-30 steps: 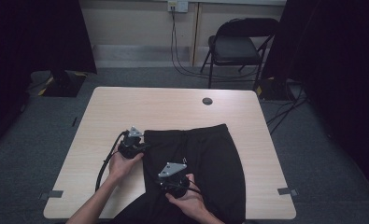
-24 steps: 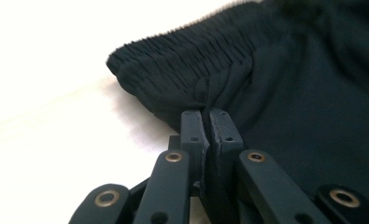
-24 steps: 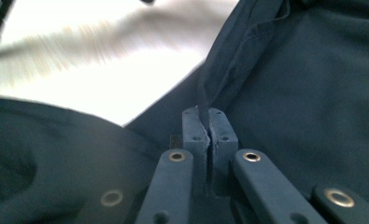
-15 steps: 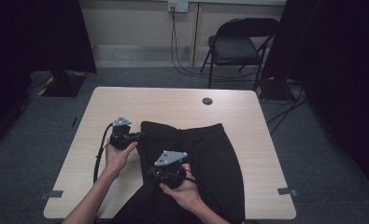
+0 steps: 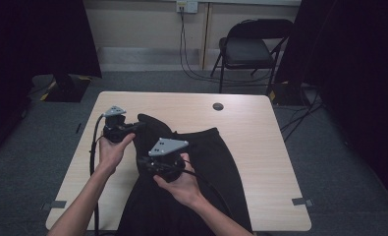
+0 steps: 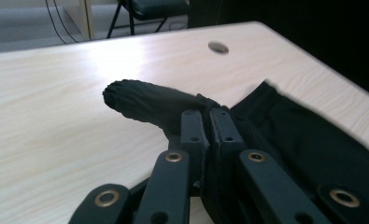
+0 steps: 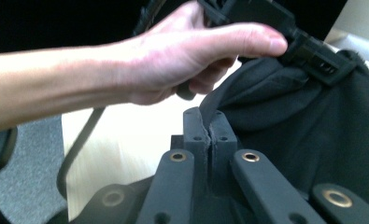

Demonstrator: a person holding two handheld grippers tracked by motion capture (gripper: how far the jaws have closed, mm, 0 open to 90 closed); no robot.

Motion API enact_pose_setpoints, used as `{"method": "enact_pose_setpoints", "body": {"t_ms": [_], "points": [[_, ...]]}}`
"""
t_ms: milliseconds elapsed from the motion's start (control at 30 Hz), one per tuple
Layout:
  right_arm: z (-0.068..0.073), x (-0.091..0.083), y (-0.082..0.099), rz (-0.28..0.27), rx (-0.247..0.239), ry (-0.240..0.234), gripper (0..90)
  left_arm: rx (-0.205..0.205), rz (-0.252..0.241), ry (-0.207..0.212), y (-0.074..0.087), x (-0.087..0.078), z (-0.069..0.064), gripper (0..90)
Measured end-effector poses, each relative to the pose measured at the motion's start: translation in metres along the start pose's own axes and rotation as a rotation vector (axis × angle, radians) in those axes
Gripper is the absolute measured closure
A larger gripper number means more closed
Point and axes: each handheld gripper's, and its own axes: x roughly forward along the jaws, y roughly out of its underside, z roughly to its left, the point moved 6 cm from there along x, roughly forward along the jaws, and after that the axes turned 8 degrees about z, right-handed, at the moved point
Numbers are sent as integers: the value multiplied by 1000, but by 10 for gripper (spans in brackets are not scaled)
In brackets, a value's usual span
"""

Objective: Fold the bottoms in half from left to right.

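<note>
The left gripper's fingers are clamped on a fold of the black shorts, and the right gripper's fingers pinch the same edge nearer the person. Both hold that edge raised off the bench; the rest of the shorts lies to their right, its long axis running away from the person.

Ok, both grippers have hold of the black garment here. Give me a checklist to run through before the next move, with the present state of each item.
1. Left gripper shut on the black garment: ok.
2. Right gripper pinching the garment's edge: ok.
3. Gripped edge raised off the table: ok.
4. Bare tabletop beyond the garment for laying it over: ok.
5. Cable not caught in the cloth: cannot tell.
</note>
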Motion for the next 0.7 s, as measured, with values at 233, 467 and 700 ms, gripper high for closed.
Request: {"method": "enact_pose_setpoints", "body": {"t_ms": [233,467,700], "points": [[4,-18,-48,-92,-29,-14,888,42,-67,-47,-45,-47,2,858],[-9,-34,-24,-117,24,9,888,92,7,-43,-30,-10,-20,855],[-39,-54,43,-69,118,82,888,104,88,23,-6,54,-53,852]]}}
